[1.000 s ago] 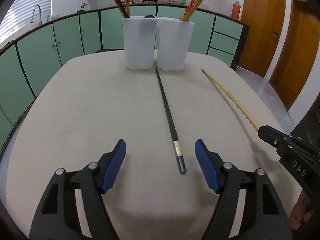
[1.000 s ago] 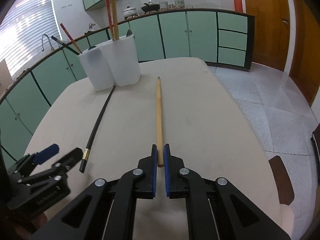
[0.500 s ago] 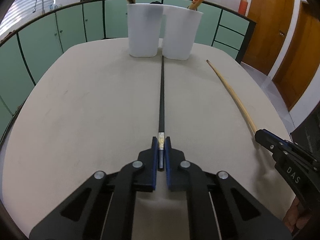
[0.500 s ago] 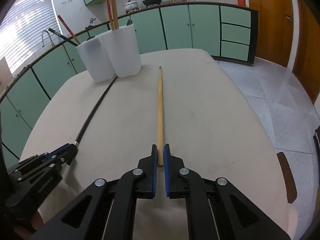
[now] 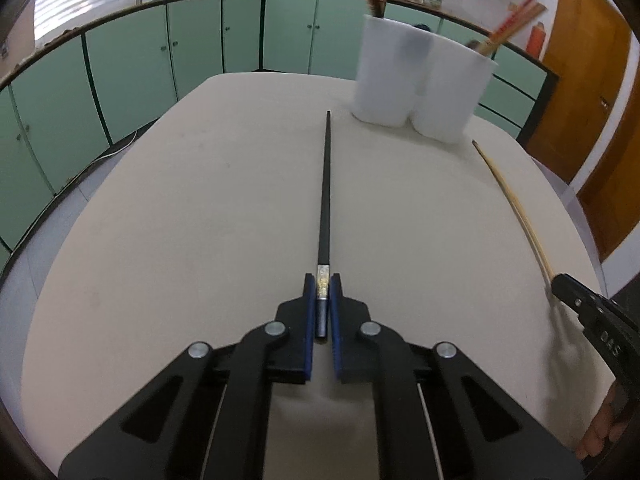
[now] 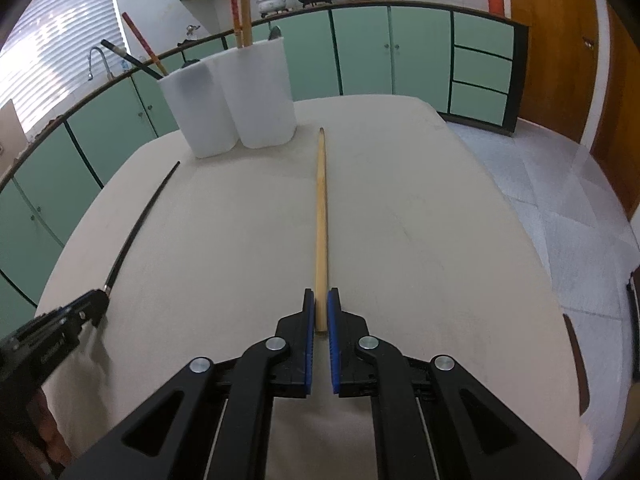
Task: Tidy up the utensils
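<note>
Over the counter [image 5: 180,220], the left claw [image 5: 322,285] pinches the black chopstick [image 5: 325,188], its tip pointing to 12 o'clock. The right claw [image 6: 321,300] pinches the wooden chopstick [image 6: 321,208].

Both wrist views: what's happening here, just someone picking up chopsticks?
A person is holding a handheld gripper in each hand at a beige table. The left gripper is shut on the thick end of a black chopstick, and the right gripper is shut on a light wooden chopstick. Both sticks point toward two white holders at the far end, which already hold several chopsticks. Neither held stick is in a holder yet.
</note>
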Demonstrator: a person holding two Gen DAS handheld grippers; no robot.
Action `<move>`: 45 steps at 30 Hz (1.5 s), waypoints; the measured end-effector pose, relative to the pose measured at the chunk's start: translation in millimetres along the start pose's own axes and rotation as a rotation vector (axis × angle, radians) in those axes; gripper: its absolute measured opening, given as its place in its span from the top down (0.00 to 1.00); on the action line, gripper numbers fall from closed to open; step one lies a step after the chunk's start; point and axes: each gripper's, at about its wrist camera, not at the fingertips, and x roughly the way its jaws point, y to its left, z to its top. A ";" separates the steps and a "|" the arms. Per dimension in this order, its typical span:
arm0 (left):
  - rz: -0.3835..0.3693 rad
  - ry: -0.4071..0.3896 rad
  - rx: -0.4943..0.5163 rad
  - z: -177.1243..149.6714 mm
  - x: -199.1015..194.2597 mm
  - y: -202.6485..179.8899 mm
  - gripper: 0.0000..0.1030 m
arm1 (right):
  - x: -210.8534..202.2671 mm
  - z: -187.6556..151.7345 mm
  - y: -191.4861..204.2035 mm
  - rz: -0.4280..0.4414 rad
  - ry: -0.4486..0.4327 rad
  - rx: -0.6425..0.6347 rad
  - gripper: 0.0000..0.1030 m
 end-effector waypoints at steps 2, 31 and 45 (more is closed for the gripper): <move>-0.006 -0.003 -0.018 3.9 2.4 3.9 0.92 | -2.2 2.0 1.7 -0.007 -0.026 -0.018 0.93; 0.059 -0.043 0.035 -12.6 -15.1 7.5 0.52 | -9.7 -17.2 -5.1 0.019 -0.015 -0.053 0.80; 0.033 -0.009 0.023 -17.9 -9.9 7.3 0.51 | -4.2 -18.5 -3.6 0.036 0.022 -0.058 0.79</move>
